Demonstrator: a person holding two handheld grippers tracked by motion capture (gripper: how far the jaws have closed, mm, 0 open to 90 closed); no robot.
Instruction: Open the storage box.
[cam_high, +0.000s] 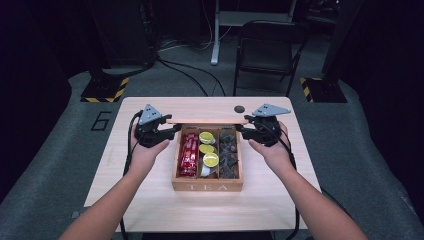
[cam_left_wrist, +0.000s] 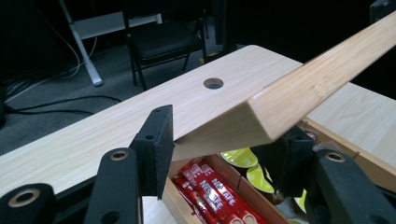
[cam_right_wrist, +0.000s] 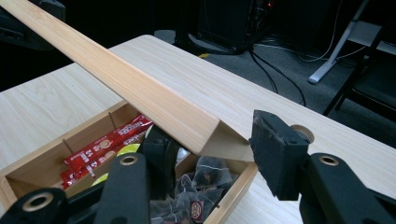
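Two grippers are holding the wooden lid (cam_high: 207, 120) by its ends, one each side, likely so it is staying level over the tea box (cam_high: 207, 187) at frame centre. Left gripper (cam_high: 176, 129) is clamping the lid's left end; in the left gripper view the lid corner (cam_left_wrist: 261, 116) is sitting between both jaws. Right gripper (cam_high: 240, 129) is clamping the right end likewise. Lid is hovering along the box's far edge, above the sachets (cam_high: 188, 156), pods (cam_high: 210, 160) and tea bags (cam_high: 229, 155).

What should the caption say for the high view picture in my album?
Two hand-held grippers, left and right, hold the wooden lid above an open tea box.
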